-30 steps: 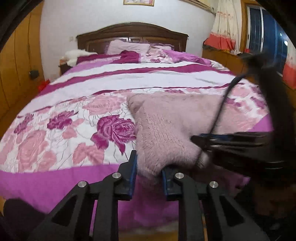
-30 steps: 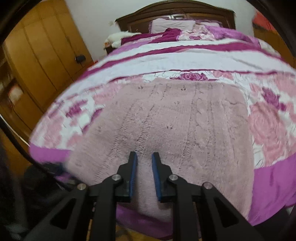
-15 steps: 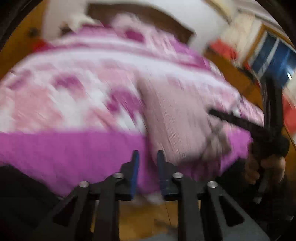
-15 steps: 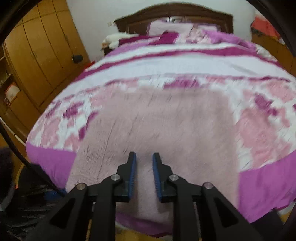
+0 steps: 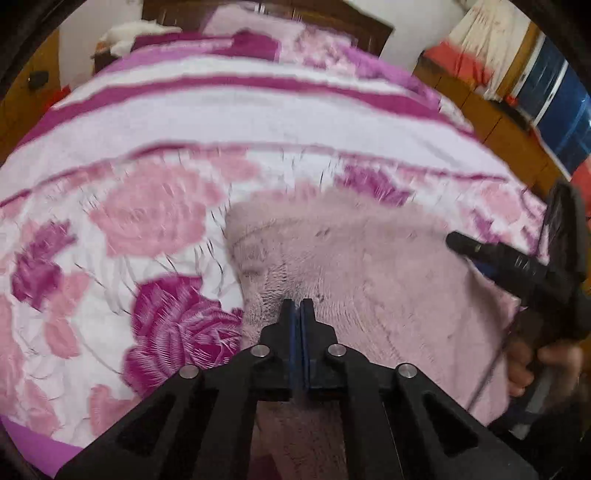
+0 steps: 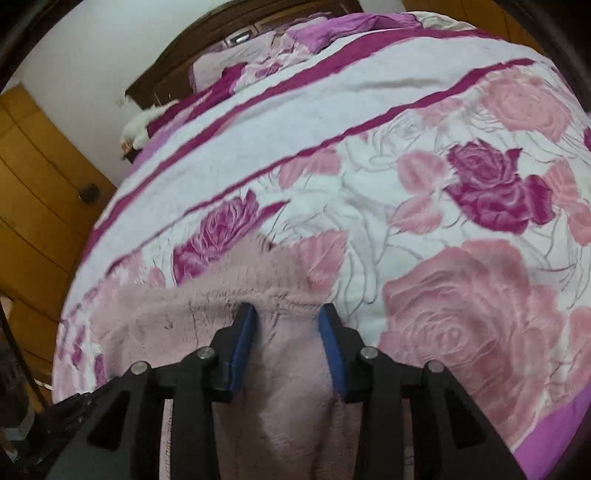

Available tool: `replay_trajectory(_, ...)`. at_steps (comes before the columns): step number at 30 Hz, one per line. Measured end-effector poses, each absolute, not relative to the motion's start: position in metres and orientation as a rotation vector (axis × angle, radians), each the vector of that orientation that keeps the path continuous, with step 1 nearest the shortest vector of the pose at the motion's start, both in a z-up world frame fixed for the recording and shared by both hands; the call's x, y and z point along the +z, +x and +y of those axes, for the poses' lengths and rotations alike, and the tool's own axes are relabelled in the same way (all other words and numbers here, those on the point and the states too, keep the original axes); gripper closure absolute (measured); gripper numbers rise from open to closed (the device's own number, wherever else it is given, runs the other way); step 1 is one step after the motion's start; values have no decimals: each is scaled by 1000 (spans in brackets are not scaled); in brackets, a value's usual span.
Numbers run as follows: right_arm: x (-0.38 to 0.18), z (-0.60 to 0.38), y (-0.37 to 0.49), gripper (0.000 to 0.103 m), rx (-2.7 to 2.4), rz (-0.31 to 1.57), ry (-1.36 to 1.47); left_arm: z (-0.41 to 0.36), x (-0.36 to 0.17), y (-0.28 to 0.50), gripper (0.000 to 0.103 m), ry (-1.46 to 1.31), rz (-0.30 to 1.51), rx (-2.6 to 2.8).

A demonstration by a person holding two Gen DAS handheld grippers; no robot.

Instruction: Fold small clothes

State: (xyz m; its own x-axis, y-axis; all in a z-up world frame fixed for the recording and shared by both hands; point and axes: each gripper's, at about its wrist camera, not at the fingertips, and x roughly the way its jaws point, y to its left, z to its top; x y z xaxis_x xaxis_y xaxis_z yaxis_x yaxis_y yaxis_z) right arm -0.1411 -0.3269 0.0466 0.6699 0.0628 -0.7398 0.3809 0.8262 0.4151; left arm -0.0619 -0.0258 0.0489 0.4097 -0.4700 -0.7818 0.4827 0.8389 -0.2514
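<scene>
A fuzzy pale pink knitted sweater lies on the rose-patterned bed cover near the foot of the bed. My left gripper hovers over the sweater's left part, its blue pads shut together, and I see no fabric between them. In the right wrist view my right gripper is at the sweater's far edge. Its jaws are opening, and a raised ridge of pink fabric lies between them. The right gripper also shows at the right of the left wrist view, held by a hand.
The bed cover stretches away to pillows and a dark wooden headboard. A white plush toy lies at the far left. Wooden wardrobe doors stand left of the bed; a curtained window is at the right.
My left gripper's jaws have closed and it has swung forward over the sweater. My right gripper has rolled, shifted to the sweater's far edge and opened wider.
</scene>
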Motion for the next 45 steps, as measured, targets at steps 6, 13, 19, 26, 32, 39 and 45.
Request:
replay_trajectory(6,54,-344,-173,19,-200,760,581,28,55,-80,83,-176,1019,-771)
replay_trajectory(13,13,-361,-186,10,135,769,889,28,-5,-34,76,-561,1203,-909)
replay_trajectory(19,11,-342,-164,11,162,785,764,-23,-12,-14,78,-434,1252,-975)
replay_trajectory(26,5,-335,-138,65,187,786,841,-54,18,-37,99,-126,1091,-852)
replay_trajectory(32,53,-314,-143,71,246,627,656,-61,43,-53,102,17,939,-802)
replay_trajectory(39,69,-315,-125,71,197,587,618,-67,66,-26,102,68,845,-777)
replay_trajectory(45,79,-318,-105,72,175,545,550,-69,74,1,102,103,759,-774)
